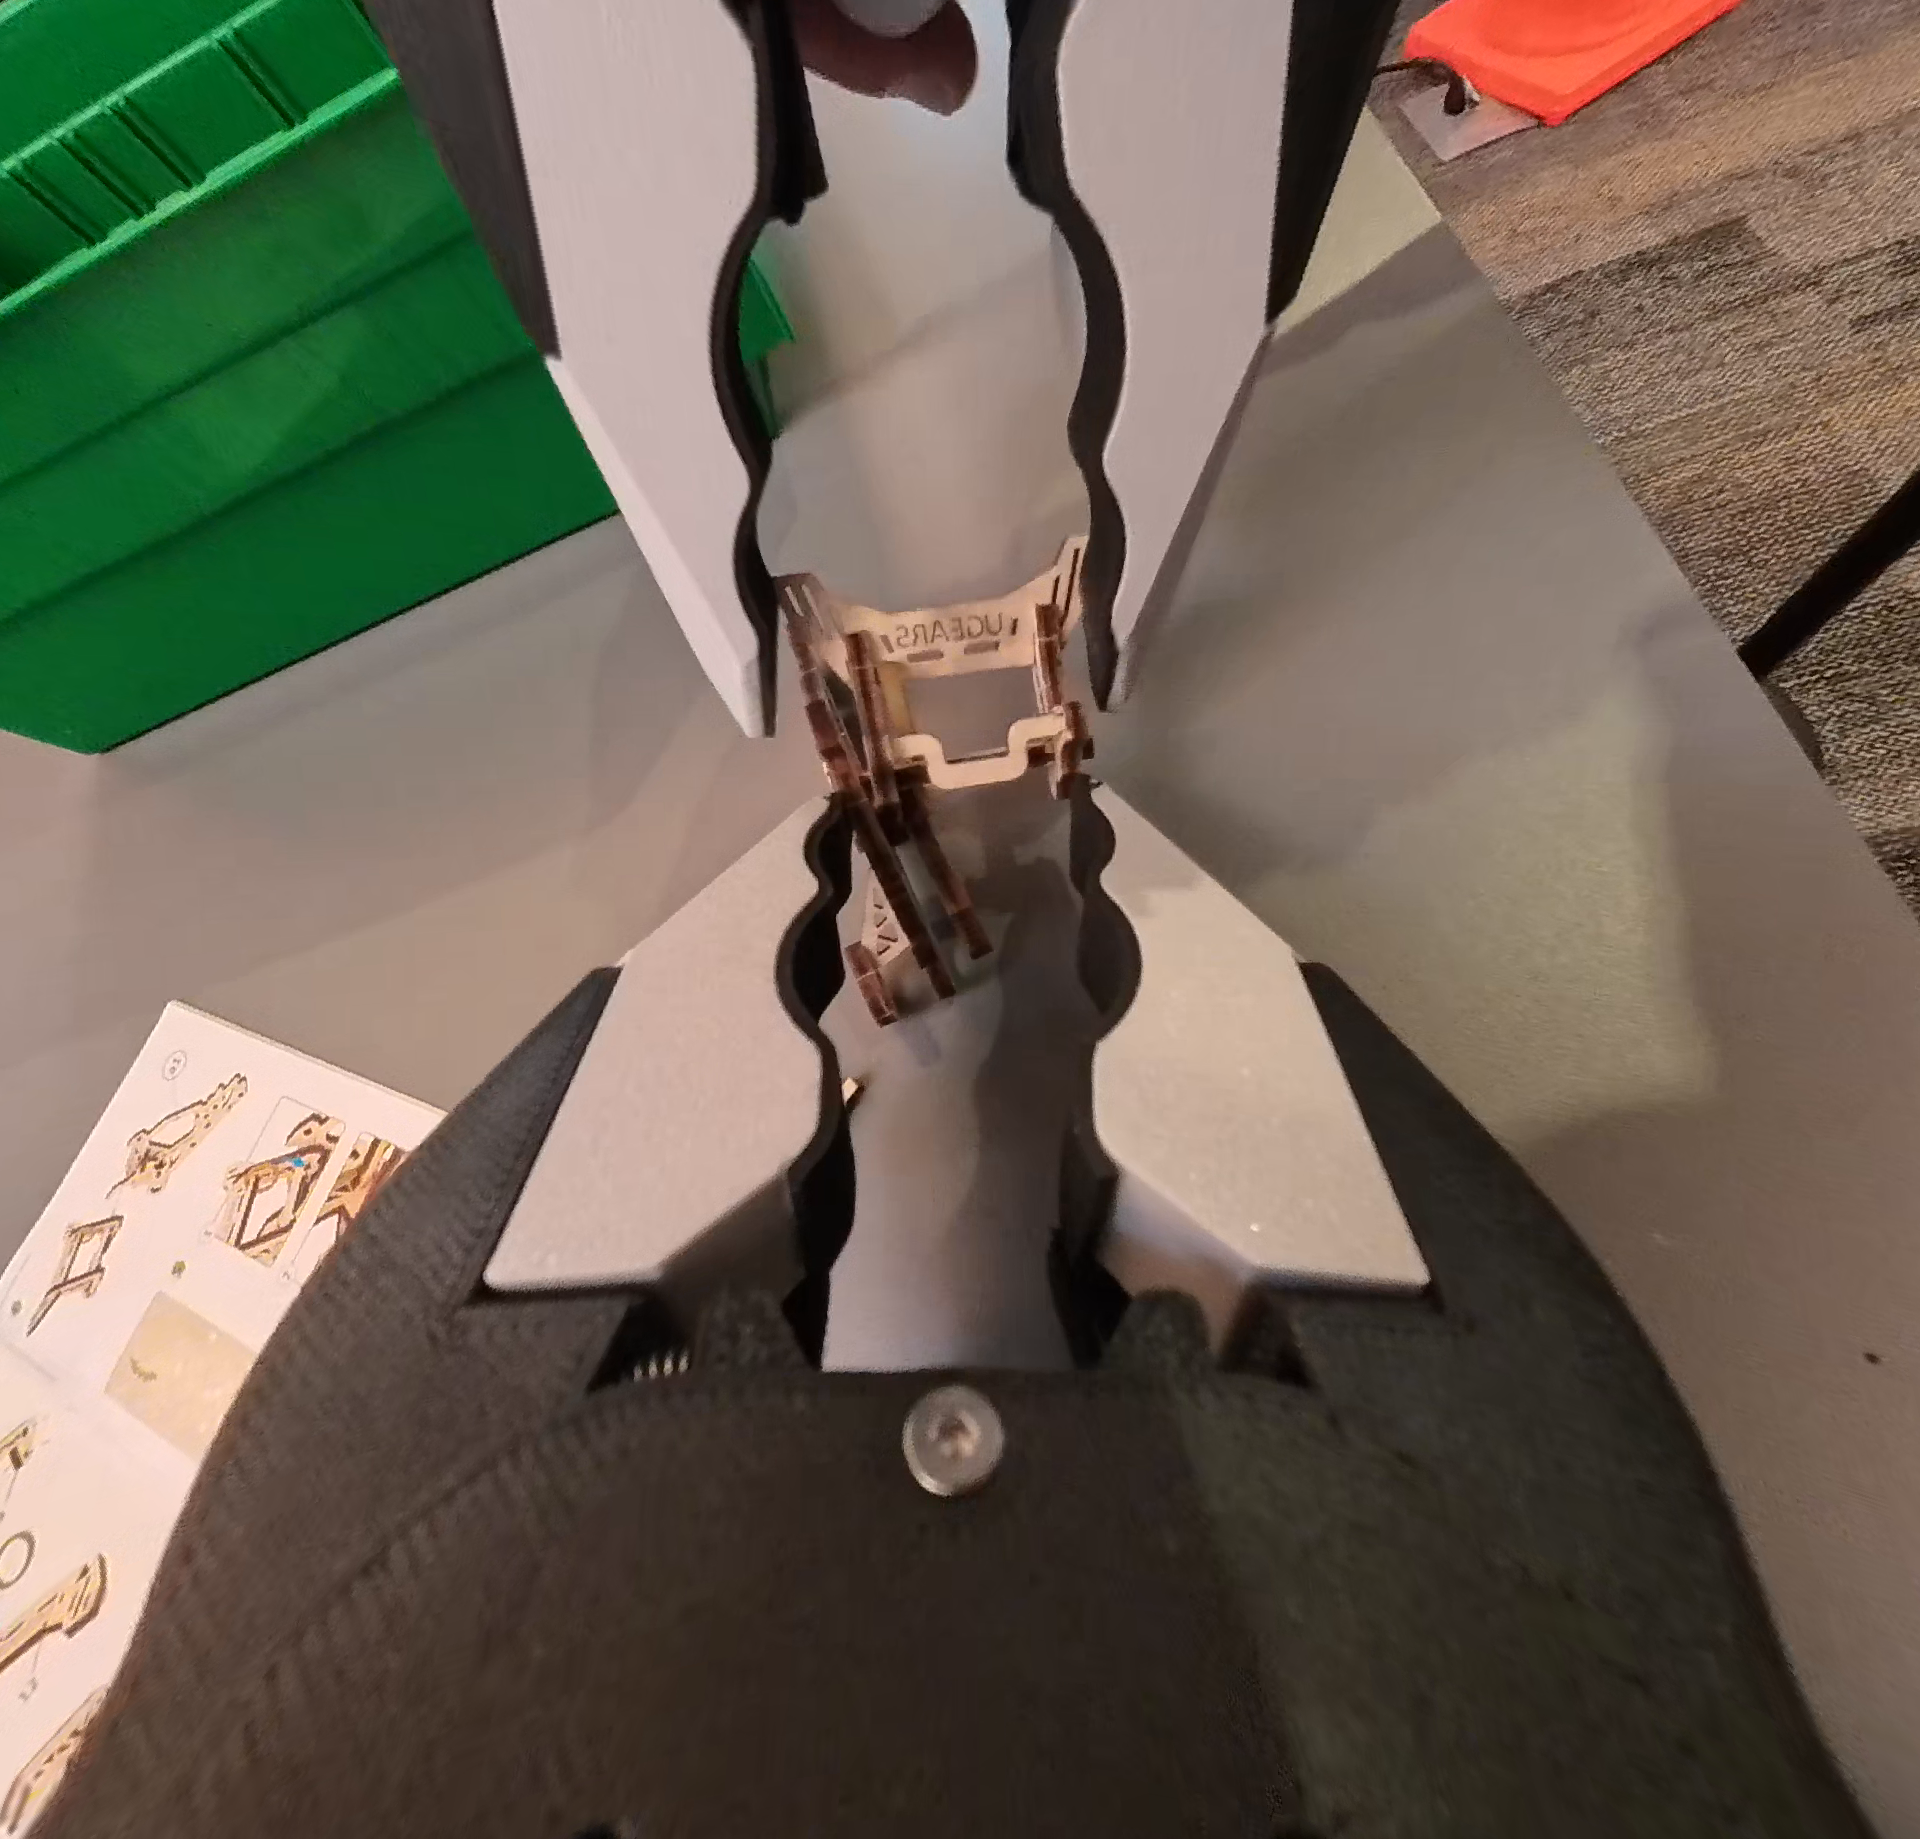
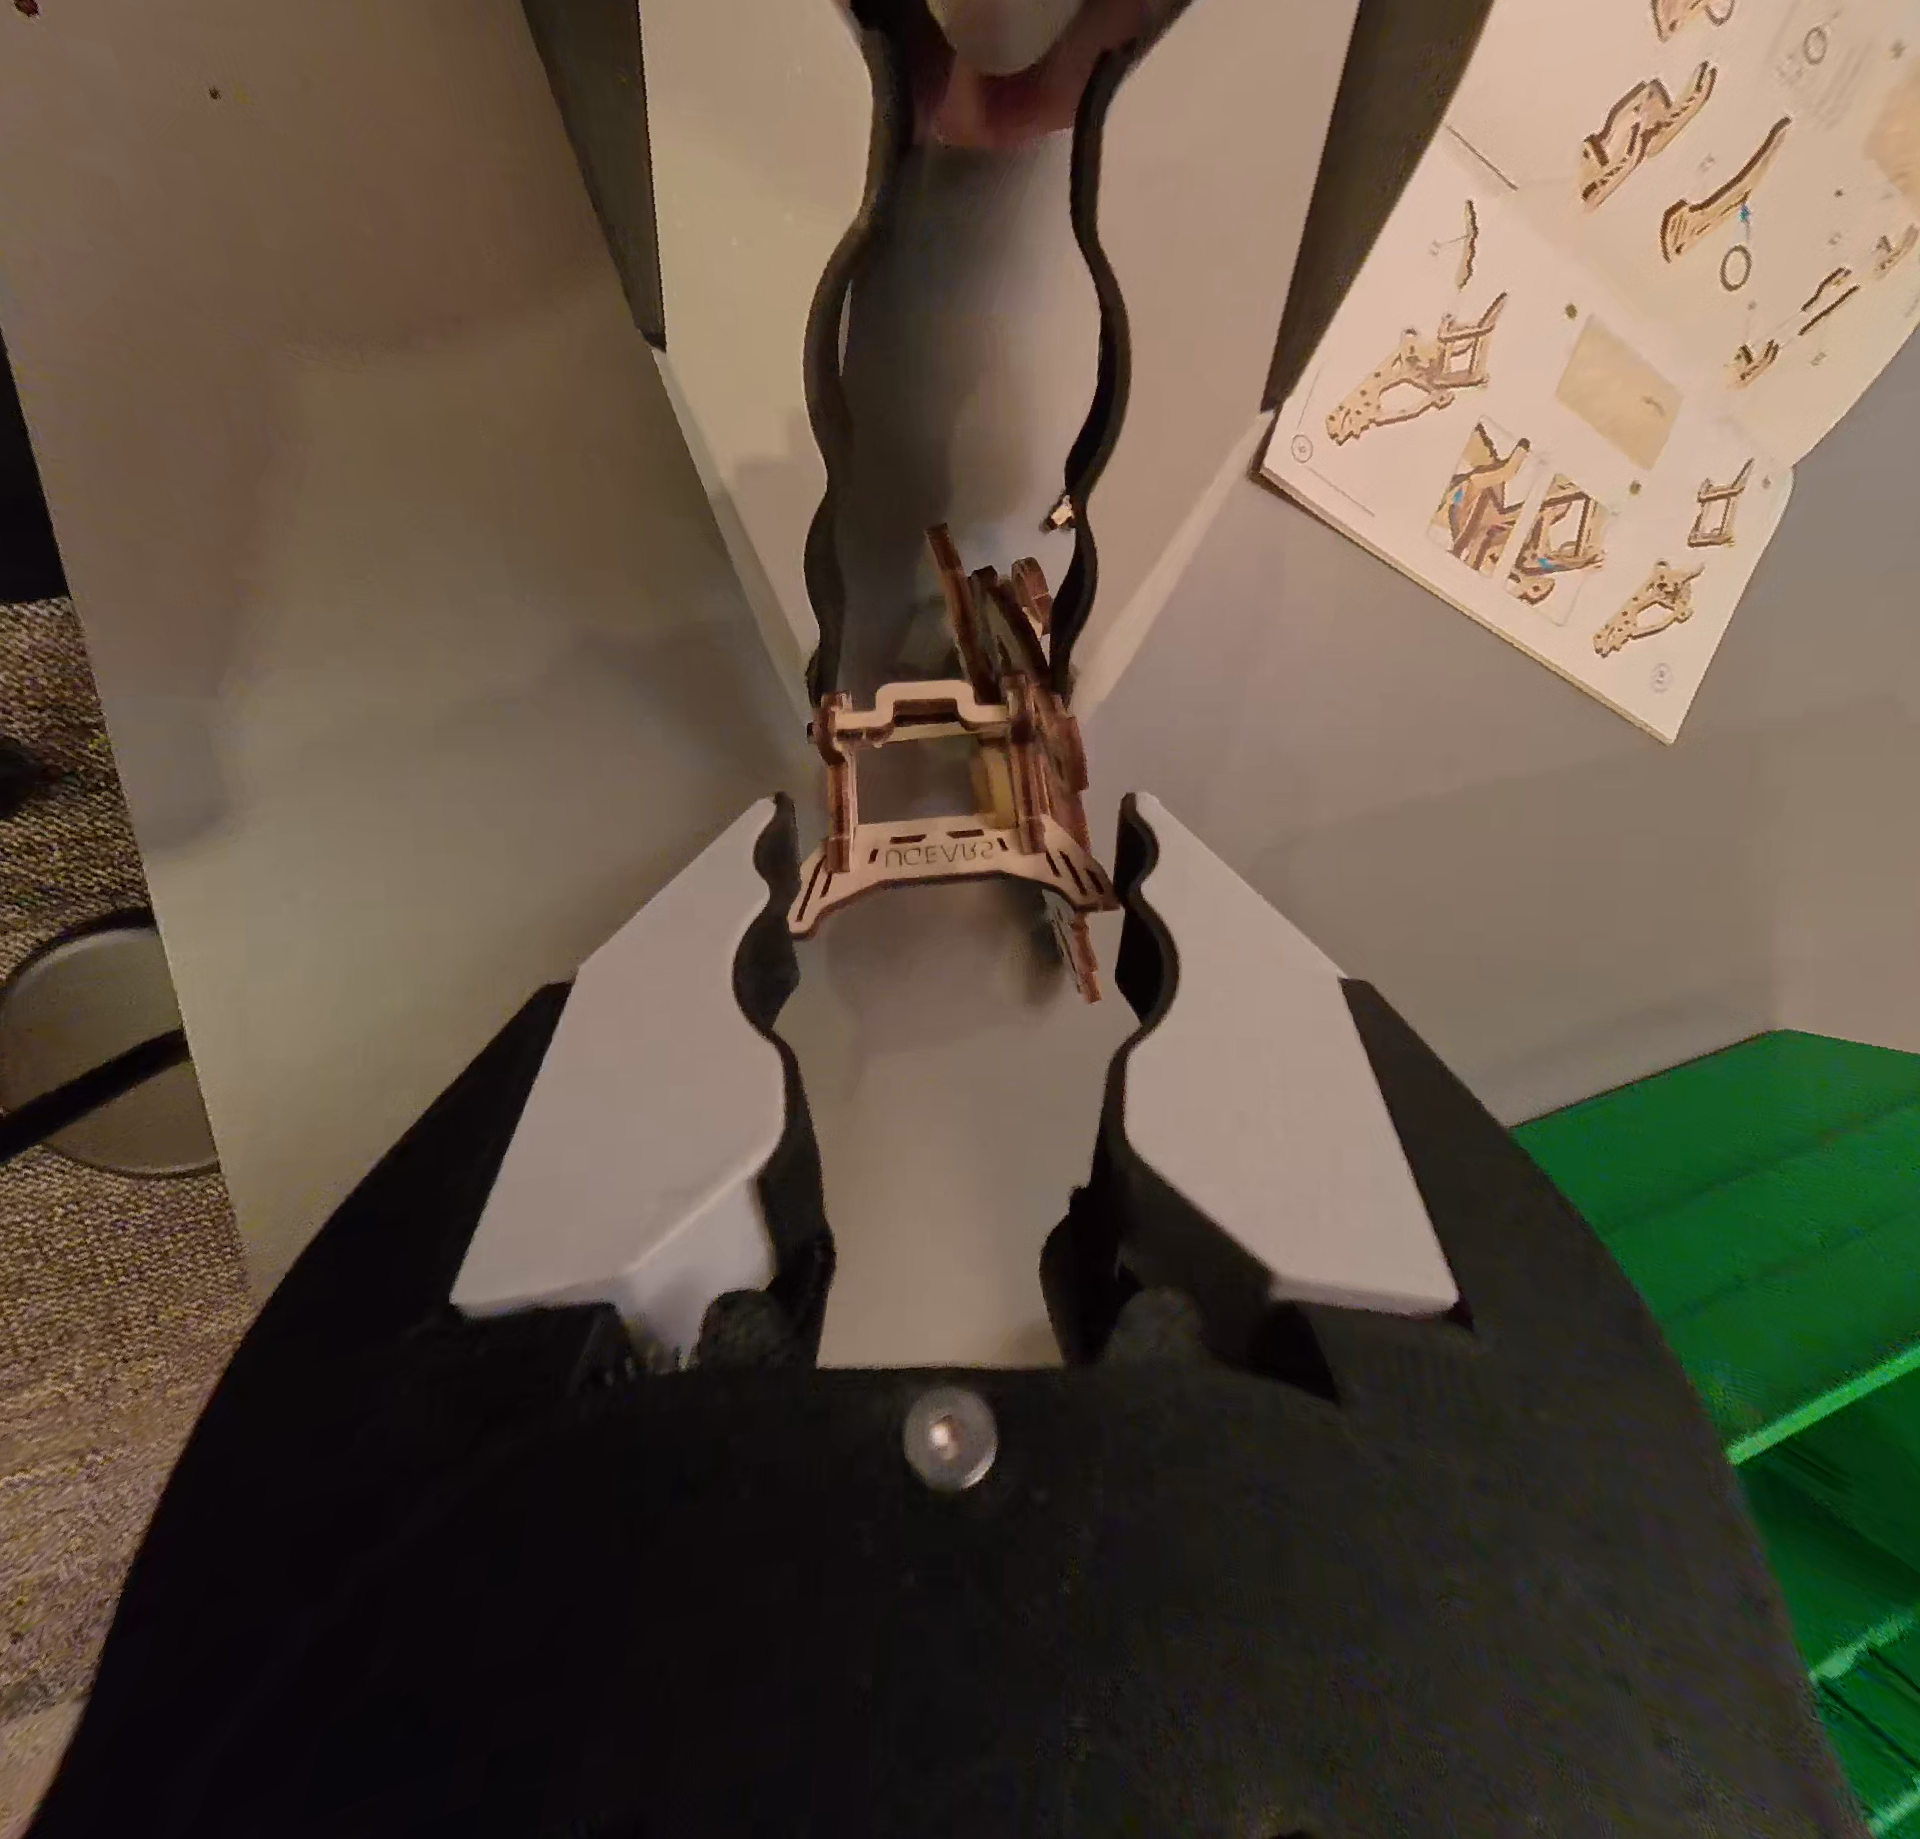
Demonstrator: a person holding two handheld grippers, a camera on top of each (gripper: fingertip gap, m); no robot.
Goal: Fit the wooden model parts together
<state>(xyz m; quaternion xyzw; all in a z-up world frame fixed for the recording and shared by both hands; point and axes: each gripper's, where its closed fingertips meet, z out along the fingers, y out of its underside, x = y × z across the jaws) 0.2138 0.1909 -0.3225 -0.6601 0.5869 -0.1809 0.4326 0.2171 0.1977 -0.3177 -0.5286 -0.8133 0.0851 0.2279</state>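
A small wooden model [image 1: 940, 709], pale plywood with dark burnt edges, hangs above the grey table [image 1: 312, 854]. At 6 o'clock the left claw [image 1: 951, 823] pinches its slanted struts. At 12 o'clock the right claw [image 1: 935, 688] clamps its lettered frame end; both claws meet tip to tip.

The wooden model [image 1: 961, 693] carries an engraved brand word on its pale crosspiece; the instruction sheet [image 2: 1590, 335] shows small circled numbers.
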